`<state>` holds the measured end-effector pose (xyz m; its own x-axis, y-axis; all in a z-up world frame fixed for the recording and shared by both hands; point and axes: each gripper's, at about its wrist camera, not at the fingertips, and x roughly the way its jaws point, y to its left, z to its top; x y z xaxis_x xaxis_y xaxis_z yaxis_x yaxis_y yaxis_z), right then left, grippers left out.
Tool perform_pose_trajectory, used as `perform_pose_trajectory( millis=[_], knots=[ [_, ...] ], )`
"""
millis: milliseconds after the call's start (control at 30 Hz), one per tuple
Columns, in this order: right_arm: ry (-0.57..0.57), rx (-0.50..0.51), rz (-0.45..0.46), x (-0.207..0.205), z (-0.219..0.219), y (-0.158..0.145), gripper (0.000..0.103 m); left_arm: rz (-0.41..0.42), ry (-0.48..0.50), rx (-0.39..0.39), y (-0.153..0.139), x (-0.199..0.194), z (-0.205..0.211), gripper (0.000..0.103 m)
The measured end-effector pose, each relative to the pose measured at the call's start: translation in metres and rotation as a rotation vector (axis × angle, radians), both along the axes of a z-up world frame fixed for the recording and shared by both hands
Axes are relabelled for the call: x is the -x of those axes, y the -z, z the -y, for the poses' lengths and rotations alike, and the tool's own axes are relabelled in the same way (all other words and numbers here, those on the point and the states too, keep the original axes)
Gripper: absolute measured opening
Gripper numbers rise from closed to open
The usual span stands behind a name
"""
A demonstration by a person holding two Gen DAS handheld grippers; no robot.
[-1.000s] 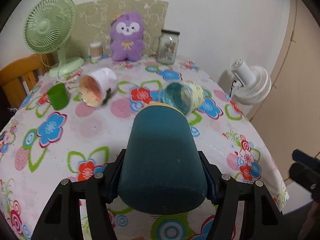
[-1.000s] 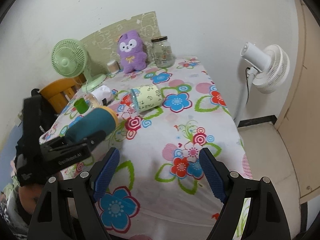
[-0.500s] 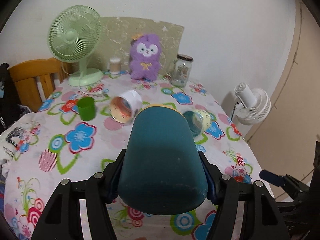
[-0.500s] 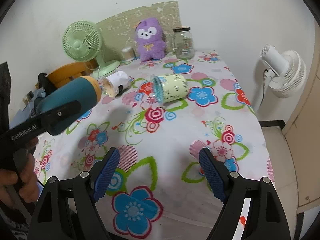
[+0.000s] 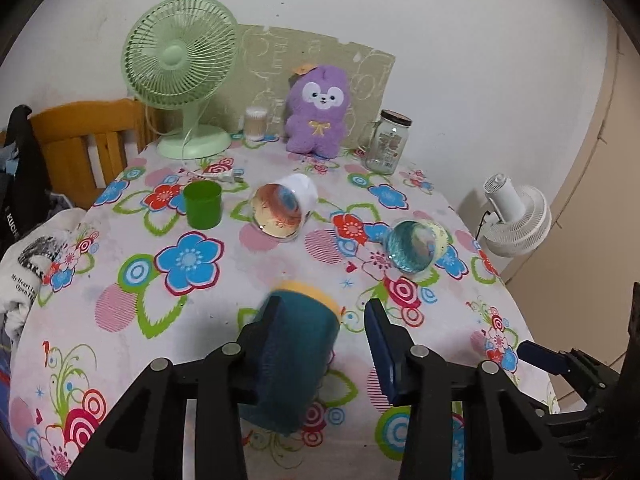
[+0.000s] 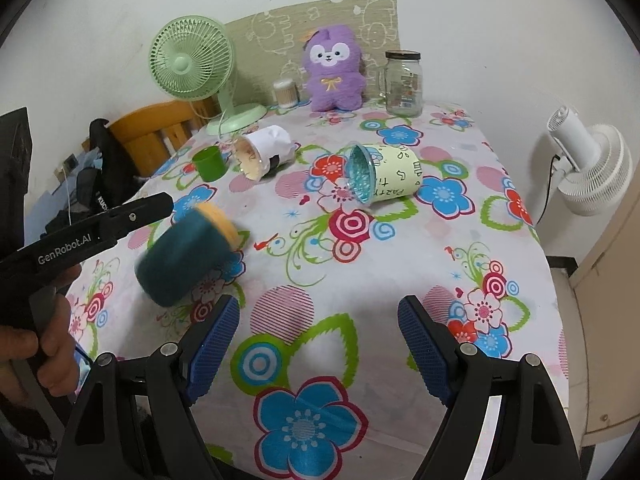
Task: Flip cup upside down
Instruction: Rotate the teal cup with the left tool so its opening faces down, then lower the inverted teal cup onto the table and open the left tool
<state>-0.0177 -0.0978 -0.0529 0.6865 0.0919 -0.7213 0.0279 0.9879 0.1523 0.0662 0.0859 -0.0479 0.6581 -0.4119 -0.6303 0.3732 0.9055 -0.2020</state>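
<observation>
Left hand-held gripper (image 5: pixel 324 340) spread wide, pinching nothing. Teal cup (image 5: pixel 294 360) blurred and tilted between its fingers, against the left finger, clear of the right, yellow rim (image 6: pixel 218 220) pointing away over the floral bench (image 6: pixel 360 264). Right hand-held gripper (image 6: pixel 318 344) spread, empty, above the bench's near edge. 2 other cups lying on their sides farther back.
</observation>
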Motion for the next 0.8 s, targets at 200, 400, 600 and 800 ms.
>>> perform_pose_trajectory(
  millis=[200, 400, 600, 800],
  knots=[
    [0.013, 0.0, -0.007, -0.003, -0.001, 0.0, 0.084, 0.006, -0.014, 0.032, -0.002, 0.002, -0.013, 0.09],
    [0.012, 0.008, -0.029, -0.005, -0.002, 0.007, 0.084, -0.002, -0.052, -0.009, 0.018, 0.009, -0.044, 0.102],
    [-0.005, 0.011, -0.055, -0.011, -0.012, 0.015, 0.084, -0.113, -0.029, -0.008, 0.051, 0.003, -0.057, 0.102],
    [-0.018, 0.039, -0.064, -0.013, -0.02, 0.015, 0.084, -0.046, 0.065, -0.047, 0.06, 0.014, -0.038, 0.102]
  ],
)
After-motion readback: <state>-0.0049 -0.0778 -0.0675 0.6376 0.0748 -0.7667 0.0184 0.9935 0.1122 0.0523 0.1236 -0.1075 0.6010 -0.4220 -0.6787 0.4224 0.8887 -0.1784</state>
